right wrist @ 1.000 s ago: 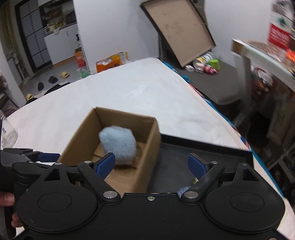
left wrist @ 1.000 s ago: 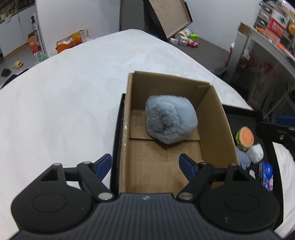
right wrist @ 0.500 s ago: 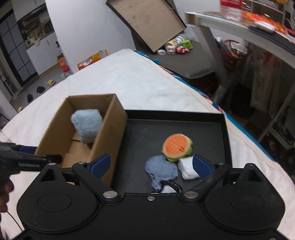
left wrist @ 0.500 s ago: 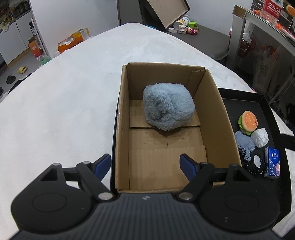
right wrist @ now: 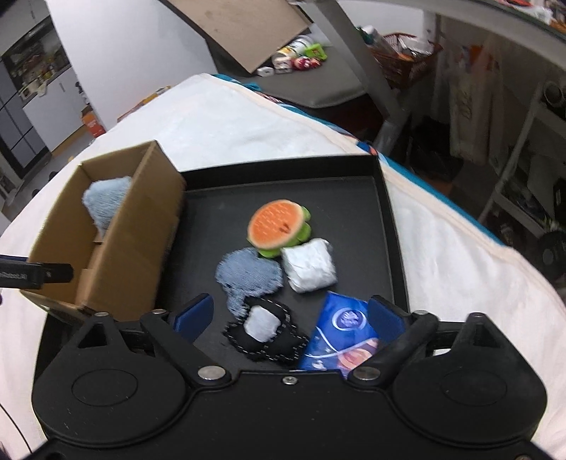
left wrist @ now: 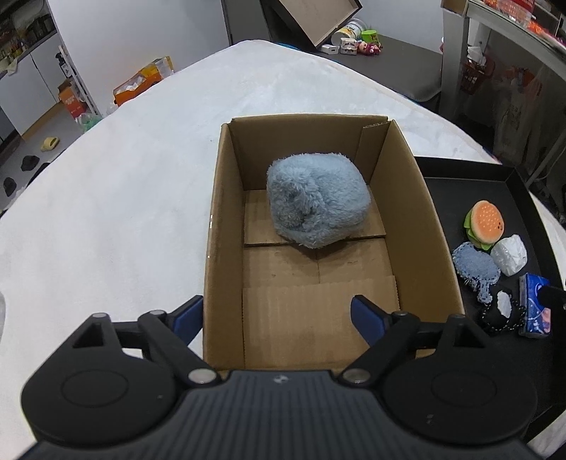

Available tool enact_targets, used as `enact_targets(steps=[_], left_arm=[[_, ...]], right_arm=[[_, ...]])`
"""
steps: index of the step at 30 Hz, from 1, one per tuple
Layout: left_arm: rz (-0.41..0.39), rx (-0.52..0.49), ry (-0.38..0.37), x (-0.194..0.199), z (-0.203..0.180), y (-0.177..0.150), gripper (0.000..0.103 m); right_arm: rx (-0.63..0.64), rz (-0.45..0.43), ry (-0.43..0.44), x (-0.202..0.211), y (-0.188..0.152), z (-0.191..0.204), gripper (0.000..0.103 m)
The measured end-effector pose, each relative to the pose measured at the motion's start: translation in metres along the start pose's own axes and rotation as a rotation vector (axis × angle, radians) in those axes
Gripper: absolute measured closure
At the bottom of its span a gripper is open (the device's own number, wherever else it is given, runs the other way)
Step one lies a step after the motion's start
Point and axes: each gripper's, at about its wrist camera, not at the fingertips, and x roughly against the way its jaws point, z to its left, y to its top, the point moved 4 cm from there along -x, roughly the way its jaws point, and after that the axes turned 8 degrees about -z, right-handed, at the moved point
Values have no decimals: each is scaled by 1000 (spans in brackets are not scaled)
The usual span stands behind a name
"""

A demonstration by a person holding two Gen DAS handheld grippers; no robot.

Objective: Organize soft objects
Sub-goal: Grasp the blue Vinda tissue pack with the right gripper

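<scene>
A fluffy blue-grey plush (left wrist: 316, 198) lies at the far end of an open cardboard box (left wrist: 226, 226); it also shows in the right wrist view (right wrist: 106, 201). My left gripper (left wrist: 277, 316) is open and empty above the box's near end. A black tray (right wrist: 353, 198) to the right of the box (right wrist: 131, 244) holds a plush burger (right wrist: 279, 226), a denim pouch (right wrist: 249, 276), a white soft block (right wrist: 311, 270), a black-and-white plush (right wrist: 265, 329) and a blue tissue pack (right wrist: 341, 332). My right gripper (right wrist: 290, 313) is open and empty above the tray's near end.
The box and tray sit on a bed with a white cover (left wrist: 123, 184). The floor beyond holds a leaning board (right wrist: 247, 32), toys and boxes. A metal shelf rack (right wrist: 513, 116) stands to the right of the bed.
My right gripper has swung right from the box to above the tray items. My left gripper has drawn back and risen over the box. Both stay open.
</scene>
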Motion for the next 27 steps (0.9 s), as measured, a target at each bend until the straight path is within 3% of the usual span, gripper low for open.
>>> enact_targets(steps=[11,21,24,27], left_arm=[[12,-10,17,-6,-3,1,15],[13,-11,16,-7,-2,1,15],[12,-11,15,-6,-2,1,15],[10,-6,7,-5,-1,1,15]], right_arm=[[-69,24,-91,-22,-19,-26,41],[-72,87,-172,-45,-32,-30,40],[-15,81,-203,-46,-32,-25,46],[-44,80,-181,-43,-28,-26,48]])
